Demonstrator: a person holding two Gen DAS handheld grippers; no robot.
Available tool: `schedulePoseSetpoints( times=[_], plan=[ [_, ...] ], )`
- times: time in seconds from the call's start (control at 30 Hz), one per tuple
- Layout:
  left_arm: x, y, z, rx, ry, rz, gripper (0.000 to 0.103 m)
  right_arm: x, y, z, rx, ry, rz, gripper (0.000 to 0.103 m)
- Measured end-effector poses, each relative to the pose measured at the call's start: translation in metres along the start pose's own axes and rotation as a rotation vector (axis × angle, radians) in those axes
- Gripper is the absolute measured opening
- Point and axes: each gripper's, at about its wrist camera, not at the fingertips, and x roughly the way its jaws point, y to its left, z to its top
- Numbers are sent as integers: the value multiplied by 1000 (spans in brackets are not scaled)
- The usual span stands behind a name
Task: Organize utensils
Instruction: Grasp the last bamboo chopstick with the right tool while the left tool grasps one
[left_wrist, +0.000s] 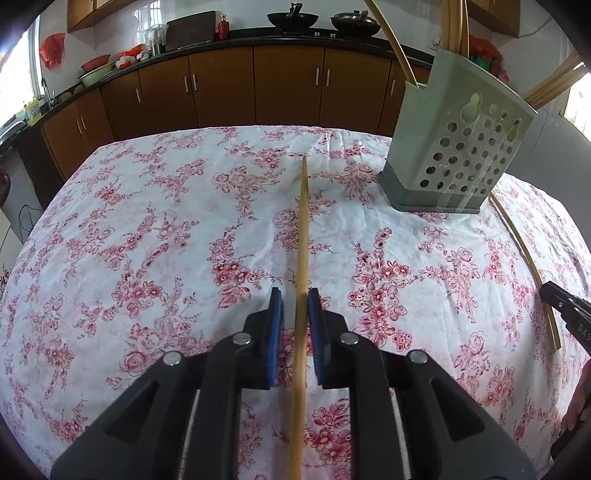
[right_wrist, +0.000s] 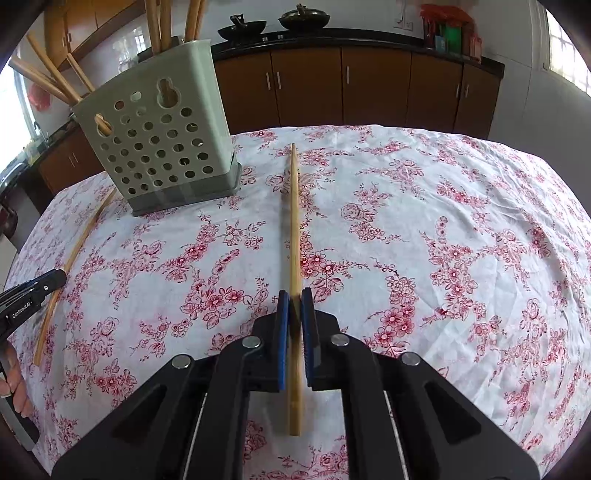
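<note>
Your job was well underway but not finished. The grey utensil holder (left_wrist: 454, 147) stood upright at the upper right of the left wrist view, on the flowered surface (left_wrist: 147, 240). It already carried a bunch of stowed chopsticks (right_wrist: 155, 26), which leaned out of its top at the upper left of the right wrist view.

At least two sticks were outside it. The first chopstick (left_wrist: 302, 229) ran up the middle of the left view between the pads of your left claw (left_wrist: 295, 293). That claw was slightly spread. One pad stood clear of the wood, so I judge you had no firm grip there.

Your right claw (right_wrist: 295, 293) was pressed together on the second chopstick (right_wrist: 294, 206), pinching it near its butt end with the tip pointing away from the camera. I could not tell whether that stick was lifted off the cloth.

Each view also showed a stick passing the other claw at the frame edge. These were probably the same two sticks. Both had yet to go into the holder.
</note>
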Motion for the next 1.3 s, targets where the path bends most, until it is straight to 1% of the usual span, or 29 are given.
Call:
schedulePoseSetpoints(
  times=[0.53, 0.8, 1.3],
  plan=[
    [-1, 1, -1, -8, 0, -9, 19, -1, 1, 1, -7, 1, -9, 8],
    [0, -3, -1, 7, 0, -10, 23, -2, 1, 1, -13, 2, -12, 8],
    [0, -3, -1, 4, -1, -11, 23, -2, 1, 1, -15, 1, -14, 8]
  ],
)
